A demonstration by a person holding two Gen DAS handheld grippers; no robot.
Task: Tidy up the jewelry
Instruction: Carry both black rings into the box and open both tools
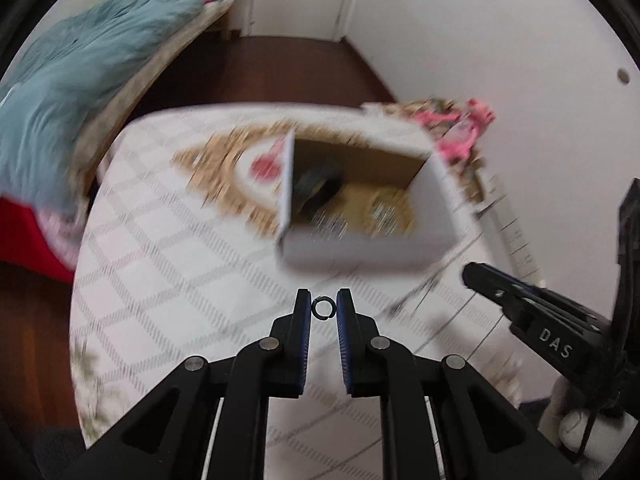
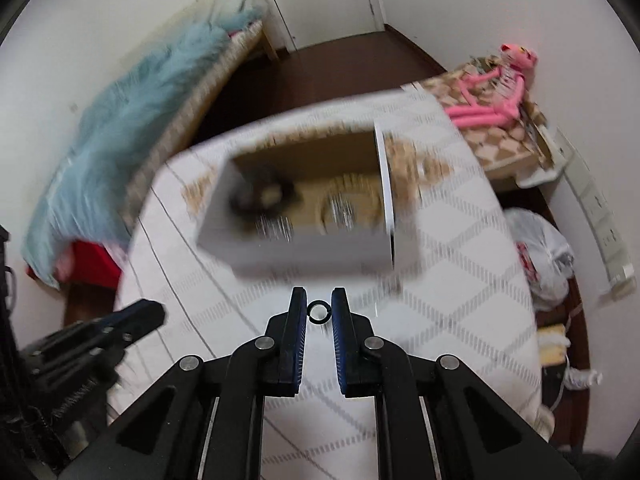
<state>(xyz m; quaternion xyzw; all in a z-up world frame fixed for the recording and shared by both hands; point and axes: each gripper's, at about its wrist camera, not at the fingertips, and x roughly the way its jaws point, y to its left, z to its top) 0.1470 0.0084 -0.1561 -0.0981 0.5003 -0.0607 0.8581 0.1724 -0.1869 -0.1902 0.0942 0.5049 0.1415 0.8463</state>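
Note:
An open white cardboard box (image 1: 360, 246) stands on the white patterned tablecloth (image 1: 168, 264); it also shows in the right wrist view (image 2: 304, 254). Blurred jewelry lies inside: a dark round piece (image 1: 316, 186) and gold-toned pieces (image 1: 384, 208). My left gripper (image 1: 324, 307) sits just short of the box, jaws narrowly apart, with a small black ring (image 1: 323, 307) between the tips. My right gripper (image 2: 319, 309) sits the same way with a small black ring (image 2: 319, 312) between its tips. Each gripper shows in the other's view: the right one (image 1: 520, 304) and the left one (image 2: 120, 328).
A bed with a blue blanket (image 1: 80, 80) lies to the left. A pink plush toy (image 2: 496, 92) sits on a patterned box beyond the table's right side. A white plastic bag (image 2: 540, 248) lies on the floor at right. Both views are motion-blurred.

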